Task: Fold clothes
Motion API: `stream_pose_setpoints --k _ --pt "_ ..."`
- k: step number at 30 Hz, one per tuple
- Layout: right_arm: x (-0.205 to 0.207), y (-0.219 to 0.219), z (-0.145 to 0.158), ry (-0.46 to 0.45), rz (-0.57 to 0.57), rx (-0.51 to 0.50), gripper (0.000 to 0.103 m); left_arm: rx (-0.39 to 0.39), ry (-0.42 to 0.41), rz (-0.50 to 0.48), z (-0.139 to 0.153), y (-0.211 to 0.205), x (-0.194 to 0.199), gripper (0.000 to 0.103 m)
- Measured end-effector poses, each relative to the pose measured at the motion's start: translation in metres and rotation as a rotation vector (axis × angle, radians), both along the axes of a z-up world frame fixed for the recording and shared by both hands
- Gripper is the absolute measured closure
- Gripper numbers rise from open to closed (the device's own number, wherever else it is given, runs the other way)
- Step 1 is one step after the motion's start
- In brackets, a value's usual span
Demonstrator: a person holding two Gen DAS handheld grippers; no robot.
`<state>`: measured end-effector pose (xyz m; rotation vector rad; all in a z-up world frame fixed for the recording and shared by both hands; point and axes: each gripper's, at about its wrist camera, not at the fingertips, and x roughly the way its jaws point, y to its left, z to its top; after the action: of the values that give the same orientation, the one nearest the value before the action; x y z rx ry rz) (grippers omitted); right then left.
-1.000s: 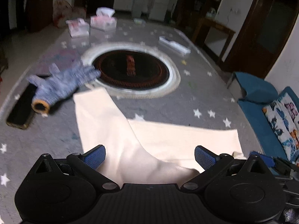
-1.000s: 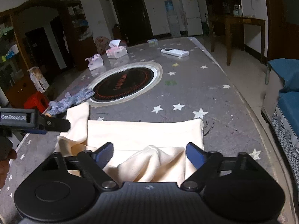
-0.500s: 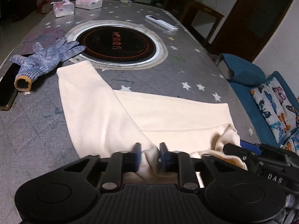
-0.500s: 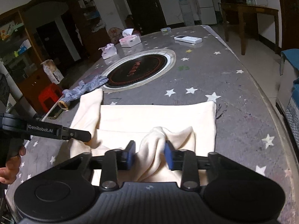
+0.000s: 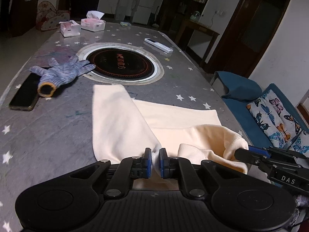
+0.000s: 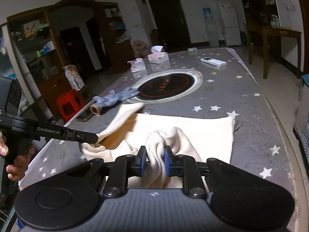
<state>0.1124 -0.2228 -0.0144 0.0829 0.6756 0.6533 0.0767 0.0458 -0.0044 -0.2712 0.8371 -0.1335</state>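
The cream cloth (image 5: 119, 123) at the table's (image 5: 58, 127) near edge is pinched by the left gripper (image 5: 155, 162) and right gripper (image 6: 155, 159), marked "GenRobot.AI" and "DAS".

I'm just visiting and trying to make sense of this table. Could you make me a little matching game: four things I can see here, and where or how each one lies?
Things:
1. cream garment
2. blue knit glove
3. phone
4. white remote

States:
A. dark and flat at the table's left edge, under the glove's cuff
B. beyond the round cooktop, near the table's right edge
C. pinched by the left hand-held gripper and the right hand-held gripper
D. fingertips reaching the cooktop's rim

Pairs: 1-C, 2-D, 3-A, 4-B
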Motion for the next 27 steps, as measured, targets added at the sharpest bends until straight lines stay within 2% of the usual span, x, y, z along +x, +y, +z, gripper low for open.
stream_pose_setpoints --k 6,12,17,20,23,24,25,27 --pt "-0.043 -0.002 0.013 -0.056 0.083 -0.011 0.087 -0.001 -0.015 -0.011 0.002 0.003 -0.047 0.094" --pt "-0.086 -0.002 0.011 -0.044 0.217 -0.068 0.090 -0.002 -0.024 -0.022 0.002 0.007 -0.093 0.094" --pt "-0.107 0.004 0.000 -0.004 0.280 -0.127 0.089 0.007 0.066 -0.043 -0.024 0.009 -0.116 0.095" --pt "-0.104 0.001 -0.001 -0.001 0.264 -0.141 0.082 0.017 0.090 -0.044 -0.030 0.013 -0.121 0.094" --pt "-0.091 0.002 0.000 -0.007 0.240 -0.144 0.071 0.038 0.059 -0.036 -0.021 0.013 -0.115 0.092" --pt "-0.086 0.004 0.000 -0.006 0.231 -0.148 0.062 0.046 0.045 -0.032 -0.018 0.013 -0.112 0.092" --pt "-0.080 0.005 -0.001 -0.006 0.221 -0.152 0.059 0.054 0.031 -0.028 -0.014 0.013 -0.110 0.087" --pt "-0.068 0.011 -0.004 -0.011 0.213 -0.165 0.056 0.069 0.002 -0.019 -0.007 0.012 -0.104 0.068"
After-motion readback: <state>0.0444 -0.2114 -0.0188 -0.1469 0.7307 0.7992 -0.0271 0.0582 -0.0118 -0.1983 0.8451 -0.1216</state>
